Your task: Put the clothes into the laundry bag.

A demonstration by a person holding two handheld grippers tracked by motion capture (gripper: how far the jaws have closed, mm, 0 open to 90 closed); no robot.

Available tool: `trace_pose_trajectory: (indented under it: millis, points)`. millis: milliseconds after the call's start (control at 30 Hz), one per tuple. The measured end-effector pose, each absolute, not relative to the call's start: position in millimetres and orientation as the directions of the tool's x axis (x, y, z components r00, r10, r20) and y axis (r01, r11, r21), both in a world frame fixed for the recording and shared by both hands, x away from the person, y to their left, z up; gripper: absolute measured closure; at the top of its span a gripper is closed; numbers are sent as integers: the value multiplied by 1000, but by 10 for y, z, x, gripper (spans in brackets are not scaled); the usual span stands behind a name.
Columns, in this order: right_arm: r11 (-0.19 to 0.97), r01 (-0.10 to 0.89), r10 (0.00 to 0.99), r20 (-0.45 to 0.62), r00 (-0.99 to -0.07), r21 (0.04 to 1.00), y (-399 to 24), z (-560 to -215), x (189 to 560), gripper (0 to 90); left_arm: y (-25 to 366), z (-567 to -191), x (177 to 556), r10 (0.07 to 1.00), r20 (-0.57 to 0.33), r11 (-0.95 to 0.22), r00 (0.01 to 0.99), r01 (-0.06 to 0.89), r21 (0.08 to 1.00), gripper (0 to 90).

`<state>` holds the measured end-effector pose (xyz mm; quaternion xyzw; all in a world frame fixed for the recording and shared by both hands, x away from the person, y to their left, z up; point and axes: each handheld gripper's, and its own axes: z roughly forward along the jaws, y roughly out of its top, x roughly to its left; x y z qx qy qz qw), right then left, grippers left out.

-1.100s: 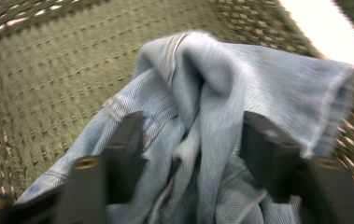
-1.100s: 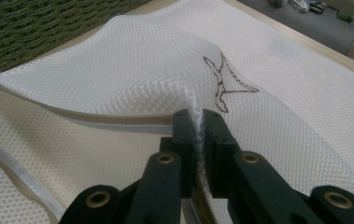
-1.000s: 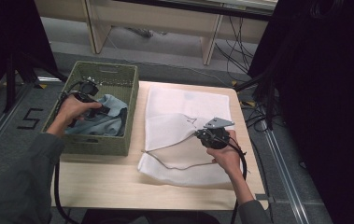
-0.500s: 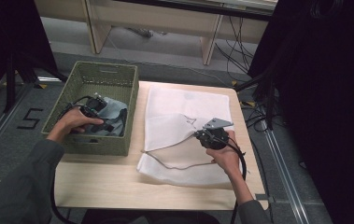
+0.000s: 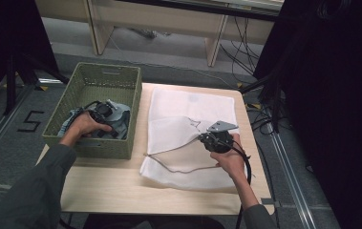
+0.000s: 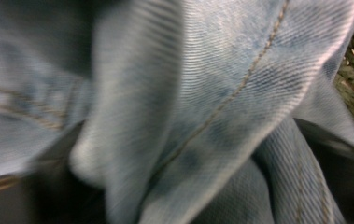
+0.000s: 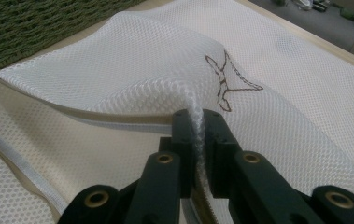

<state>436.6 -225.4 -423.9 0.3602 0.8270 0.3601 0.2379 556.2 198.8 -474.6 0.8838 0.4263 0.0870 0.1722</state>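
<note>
The right gripper (image 7: pixel 196 135) is clamped on the light mesh bag's (image 5: pixel 188 119) zipper edge, while the left gripper (image 5: pixel 103 110), its claw hidden, sinks into soft, heavier denim (image 6: pixel 202 93) inside the basket (image 5: pixel 97 78).

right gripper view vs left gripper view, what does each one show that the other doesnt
Right gripper view: its tongs shut on the upper edge of a white mesh bag, holding its zipped mouth open, with a stitched outline on the mesh and the wooden table beyond. Left gripper view: folded blue denim, close and blurred. Both share a part of the green woven basket.
</note>
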Motion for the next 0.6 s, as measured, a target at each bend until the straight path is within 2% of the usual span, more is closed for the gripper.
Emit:
trace_pose_trajectory:
  millis: [33, 100, 133, 400, 600]
  points:
    - [491, 414, 761, -146, -632, 767, -2262, -4237, 4375, 847, 2014, -4701, 5564, 775, 25, -592, 632, 711, 380, 216]
    - [489, 417, 763, -145, -630, 766, -2261, -4234, 4377, 850, 2058, -4646, 5559, 787, 66, -581, 614, 701, 413, 535]
    - [492, 418, 762, -146, -631, 763, -2262, -4232, 4378, 851, 2084, -4640, 5563, 789, 58, -575, 611, 702, 420, 613]
    - [483, 435, 770, -132, -624, 760, -2261, -4223, 4363, 853, 2120, -4563, 5542, 800, 83, -556, 594, 683, 473, 698]
    - [487, 423, 767, -142, -626, 764, -2279, -4205, 4377, 852, 2237, -4355, 5489, 816, 60, -511, 574, 671, 538, 707]
